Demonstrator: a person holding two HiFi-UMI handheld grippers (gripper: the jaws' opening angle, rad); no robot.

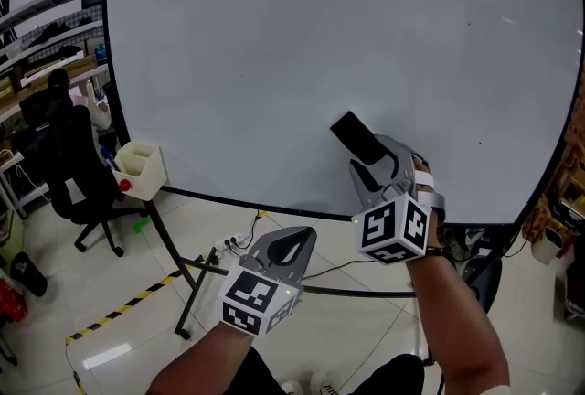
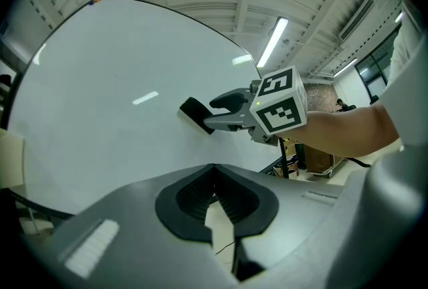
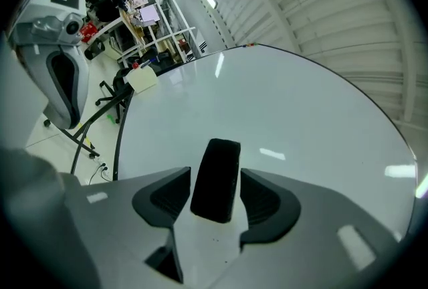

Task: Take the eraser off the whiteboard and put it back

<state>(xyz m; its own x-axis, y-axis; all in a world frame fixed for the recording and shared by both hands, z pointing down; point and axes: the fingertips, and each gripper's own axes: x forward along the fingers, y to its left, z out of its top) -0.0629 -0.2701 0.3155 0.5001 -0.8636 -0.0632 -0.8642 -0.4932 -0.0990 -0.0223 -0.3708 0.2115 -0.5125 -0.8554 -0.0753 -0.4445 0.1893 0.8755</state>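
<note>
A black eraser (image 1: 356,137) lies flat against the whiteboard (image 1: 274,46) near its lower edge. My right gripper (image 1: 370,155) points at the board with its jaws on either side of the eraser (image 3: 216,180). A thin gap shows on each side and the pads do not press on it. In the left gripper view the eraser (image 2: 197,115) sits on the board at the tips of the right gripper (image 2: 217,114). My left gripper (image 1: 288,247) hangs lower and to the left, off the board, with its jaws closed and nothing in them.
A cream holder box (image 1: 142,166) hangs at the board's lower left corner. The board's black stand legs (image 1: 187,288) spread over the floor, beside cables and a yellow-black tape line (image 1: 119,311). An office chair (image 1: 69,174) and desks stand at the left.
</note>
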